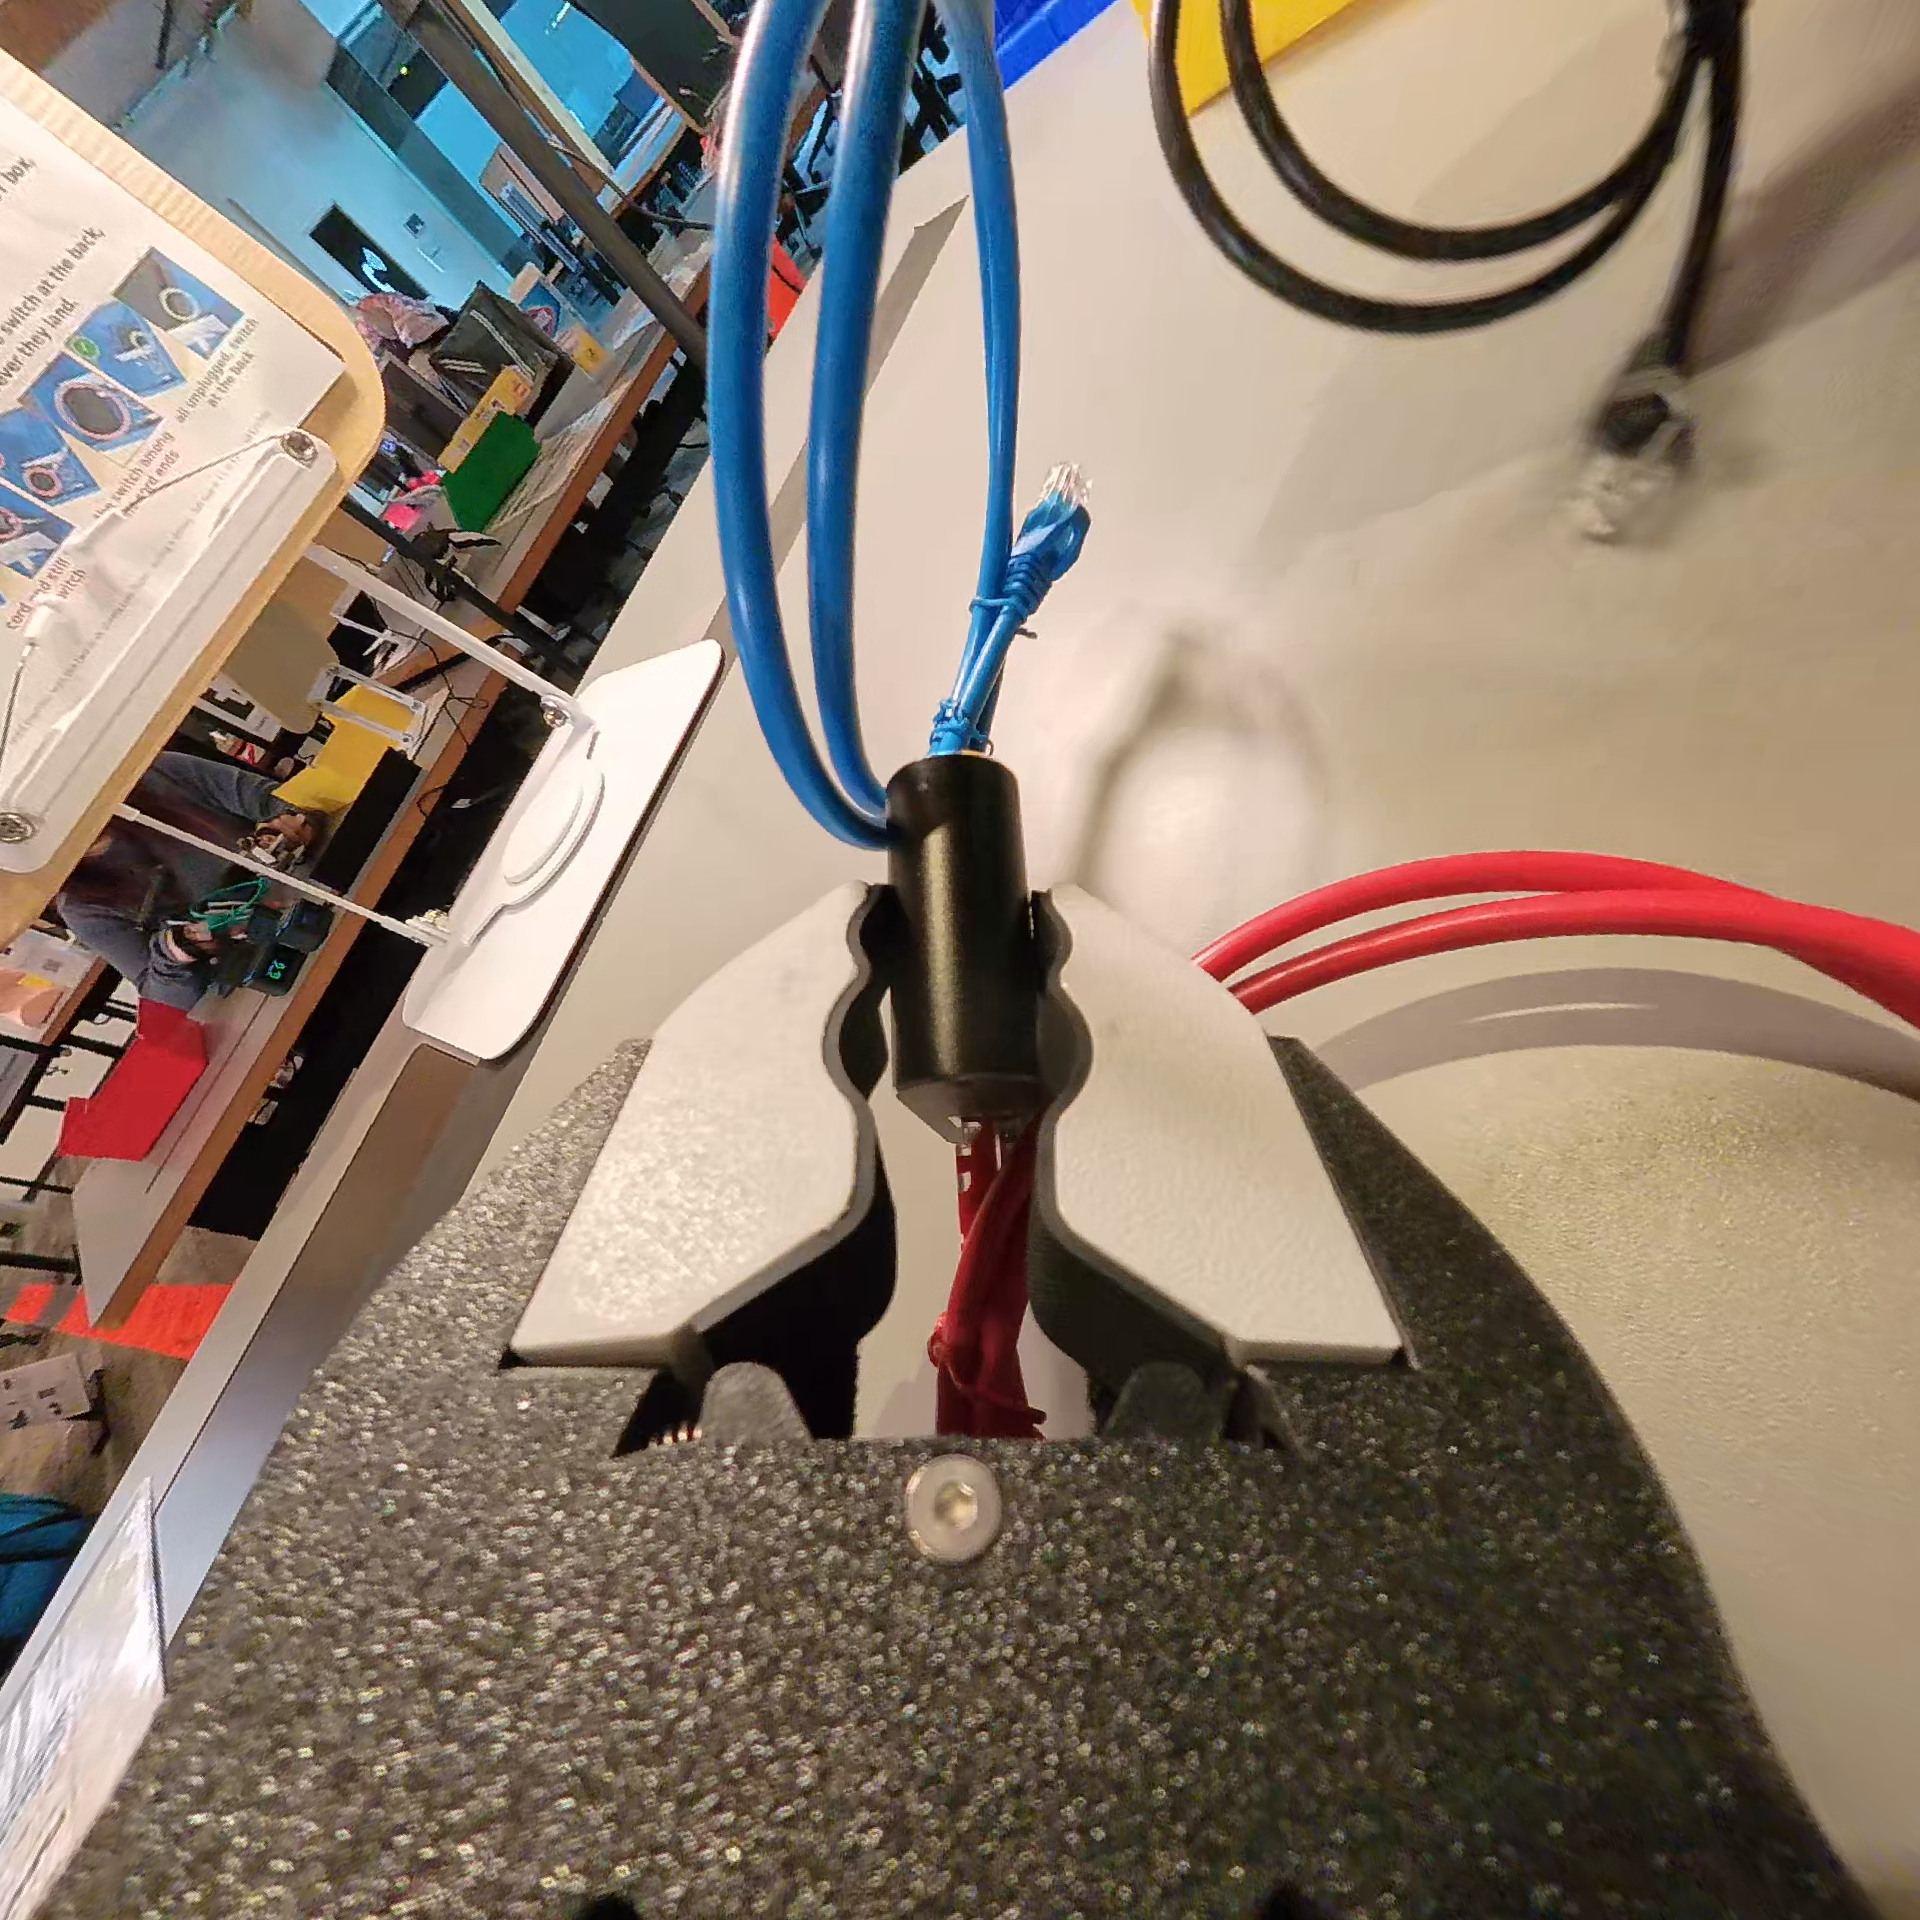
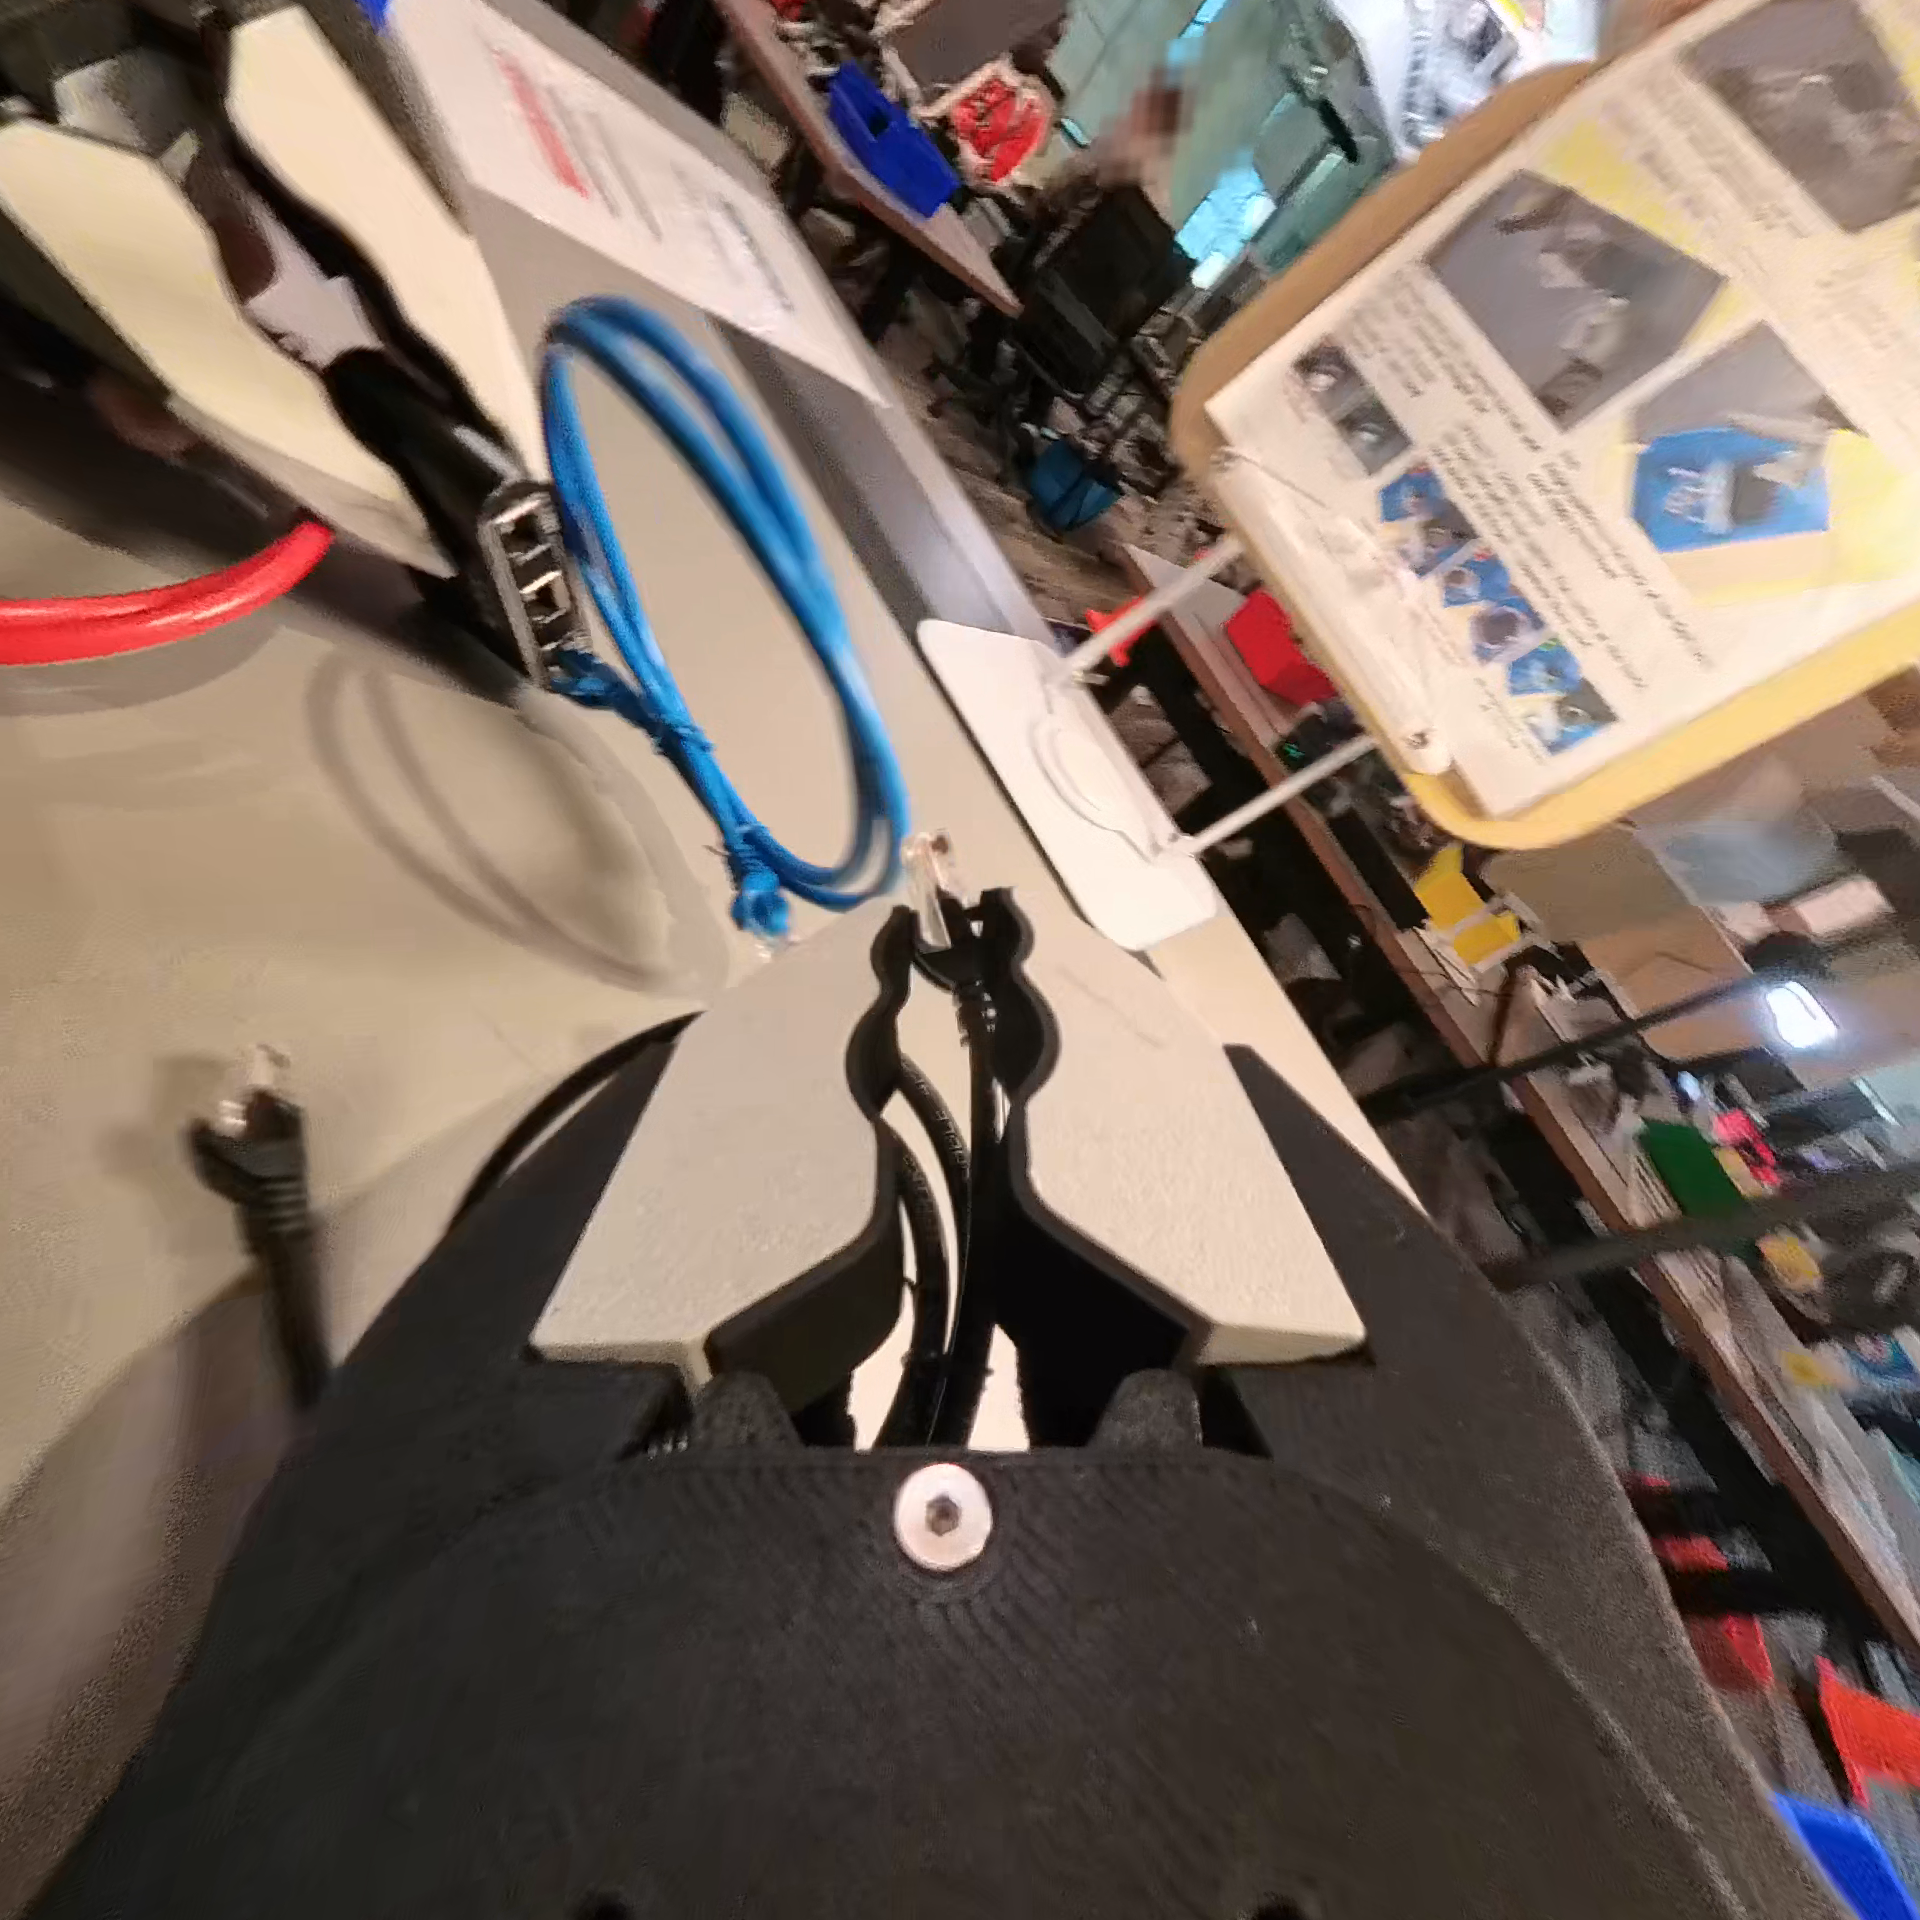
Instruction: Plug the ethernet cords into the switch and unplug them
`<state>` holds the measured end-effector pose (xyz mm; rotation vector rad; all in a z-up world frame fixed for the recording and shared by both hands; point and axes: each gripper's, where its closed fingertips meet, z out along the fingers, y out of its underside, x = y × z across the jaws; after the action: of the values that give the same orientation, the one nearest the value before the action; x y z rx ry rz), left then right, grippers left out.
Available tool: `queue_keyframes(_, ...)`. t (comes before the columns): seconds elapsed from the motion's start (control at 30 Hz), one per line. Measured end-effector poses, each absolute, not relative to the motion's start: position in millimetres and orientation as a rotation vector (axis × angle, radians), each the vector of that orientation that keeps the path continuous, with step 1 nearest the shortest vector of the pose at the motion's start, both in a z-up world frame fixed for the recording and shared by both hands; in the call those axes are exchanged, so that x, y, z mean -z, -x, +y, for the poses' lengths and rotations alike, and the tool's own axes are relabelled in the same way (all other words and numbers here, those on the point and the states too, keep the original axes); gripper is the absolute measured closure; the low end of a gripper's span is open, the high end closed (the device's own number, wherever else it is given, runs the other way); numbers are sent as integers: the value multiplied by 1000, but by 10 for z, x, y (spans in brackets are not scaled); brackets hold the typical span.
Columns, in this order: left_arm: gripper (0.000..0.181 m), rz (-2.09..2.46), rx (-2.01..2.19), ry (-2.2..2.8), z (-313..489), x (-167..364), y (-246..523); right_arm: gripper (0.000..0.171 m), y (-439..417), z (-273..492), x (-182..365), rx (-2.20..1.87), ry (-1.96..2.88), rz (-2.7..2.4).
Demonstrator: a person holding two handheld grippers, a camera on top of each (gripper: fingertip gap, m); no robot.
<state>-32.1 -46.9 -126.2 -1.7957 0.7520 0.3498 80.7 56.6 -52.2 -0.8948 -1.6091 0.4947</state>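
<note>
The small black box-shaped plastic switch (image 1: 961,935) was pinched between the pale fingers of the left gripper (image 1: 961,914) and held clear of the grey table (image 1: 1455,623). One end of the coiled blue ethernet cord (image 2: 727,623) was seated in the switch; its other plug (image 2: 756,904) hung free below the switch. A red ethernet cord (image 1: 1558,914) ran out from the lower side of the switch, where its end appeared to be seated. In the right wrist view, two vacant ports (image 2: 535,566) were visible on the switch face, next to the blue cord's port.

The right gripper (image 2: 951,935) was pressed together on the clear-tipped plug of the black ethernet cord (image 2: 935,1143), well apart from the switch. A second black plug (image 2: 249,1132) lay on the table, farther from the switch.

The step in hand was judged to be insertion of the black plug. It was advised that the plug be aligned squarely with a vacant port, latch tab correctly oriented, and that the switch be held rigid against the push. The plug tip was blurred; tab orientation could not be determined.
</note>
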Motion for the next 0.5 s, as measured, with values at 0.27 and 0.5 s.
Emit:
queue_keyframes(0.27, 155, 738, -363, 1798, -461, 1261, 333, 157, -2274, 1441, -673, -313, 1115, -1131)
queue_keyframes(0.5, 155, 731, -381, 1798, -453, 1261, 341, 157, -3802, 2293, -1002, -165, 1346, -788)
